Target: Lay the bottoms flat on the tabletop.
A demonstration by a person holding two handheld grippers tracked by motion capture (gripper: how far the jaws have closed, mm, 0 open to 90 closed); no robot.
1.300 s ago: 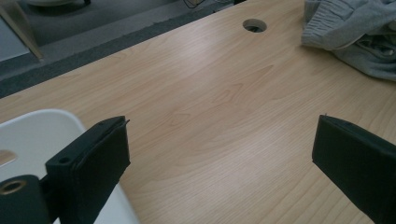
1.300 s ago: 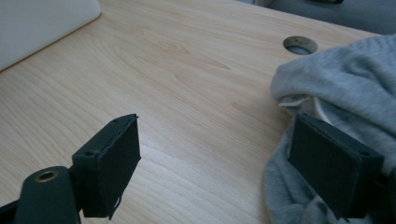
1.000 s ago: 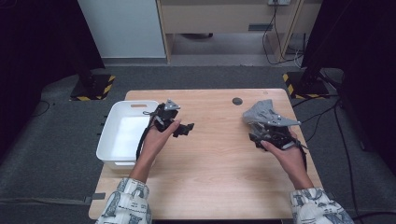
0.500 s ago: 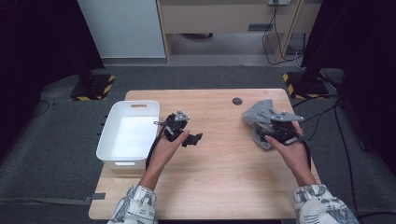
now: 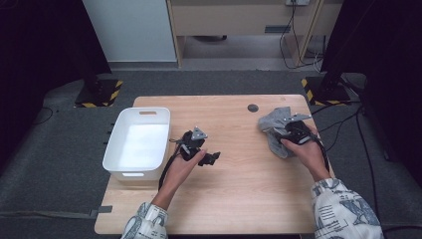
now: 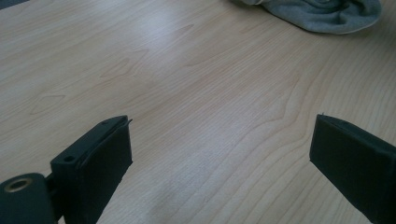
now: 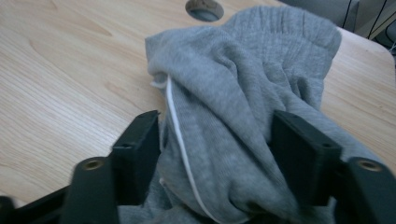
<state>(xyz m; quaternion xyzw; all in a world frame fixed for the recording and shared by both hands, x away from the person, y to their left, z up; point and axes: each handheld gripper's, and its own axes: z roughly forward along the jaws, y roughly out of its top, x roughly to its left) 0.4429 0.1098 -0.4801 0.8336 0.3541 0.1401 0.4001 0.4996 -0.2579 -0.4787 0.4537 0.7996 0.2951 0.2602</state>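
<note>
A crumpled grey cloth [image 5: 272, 122] [image 7: 243, 70] lies on the right side of the wooden table [image 5: 239, 194]. My right gripper [image 5: 282, 132] [image 7: 215, 121] is down over it. Its jaws have just been closing, and a bunched fold of the cloth fills the gap and touches both pads. My left gripper [image 5: 211, 158] [image 6: 222, 126] hovers low over bare wood left of centre, open, with nothing between its fingers. In the left gripper view the grey cloth [image 6: 327, 14] lies far ahead at the top right.
A white plastic bin [image 5: 144, 112] stands on the table's left side, close to my left hand. A round cable hole [image 5: 253, 107] [image 7: 204, 9] sits near the far edge, beside the cloth. Dark floor surrounds the table.
My left gripper has moved away from the bin toward the table's middle and sunk lower. My right gripper has slid in over the cloth and its jaws have narrowed around it.
</note>
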